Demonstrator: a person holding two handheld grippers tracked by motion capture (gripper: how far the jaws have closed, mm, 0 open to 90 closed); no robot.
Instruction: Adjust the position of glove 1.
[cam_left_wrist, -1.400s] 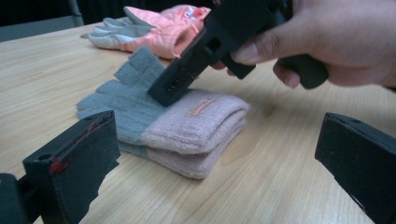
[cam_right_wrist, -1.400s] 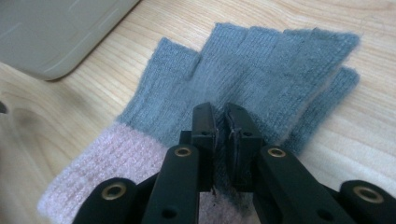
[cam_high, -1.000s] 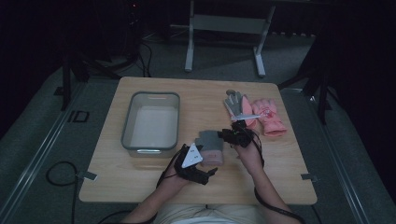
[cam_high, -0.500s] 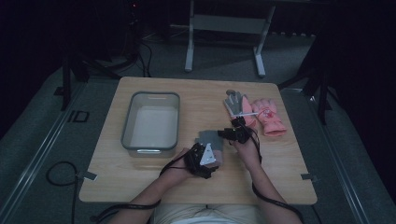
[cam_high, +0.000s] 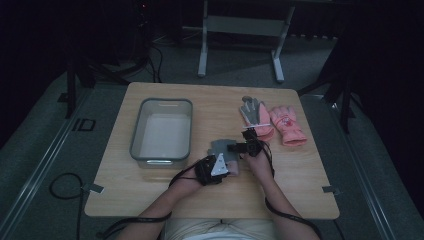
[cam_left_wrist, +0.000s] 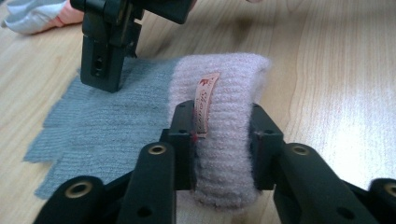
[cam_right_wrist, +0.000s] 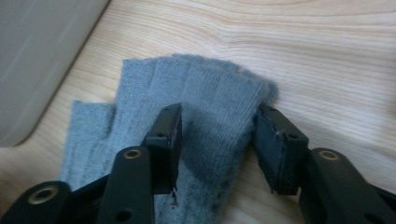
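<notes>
At the centre of the high view we have the grey knitted fingerless glove with a pale pink ribbed cuff (cam_left_wrist: 224, 140), long axis running cuff-to-fingers. Our left gripper (cam_left_wrist: 222, 144) has just clamped the cuff (jaws closing); the right gripper (cam_right_wrist: 219, 140) straddles the finger end, its jaws just opening, not pressing.

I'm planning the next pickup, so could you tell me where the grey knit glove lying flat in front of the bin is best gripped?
Grip the grey knit glove at its thick pink ribbed cuff, coming in level from the person's side. The cuff stands proud of the table, while the fingers lie thin and flat. The left gripper is already clamped across it.
</notes>
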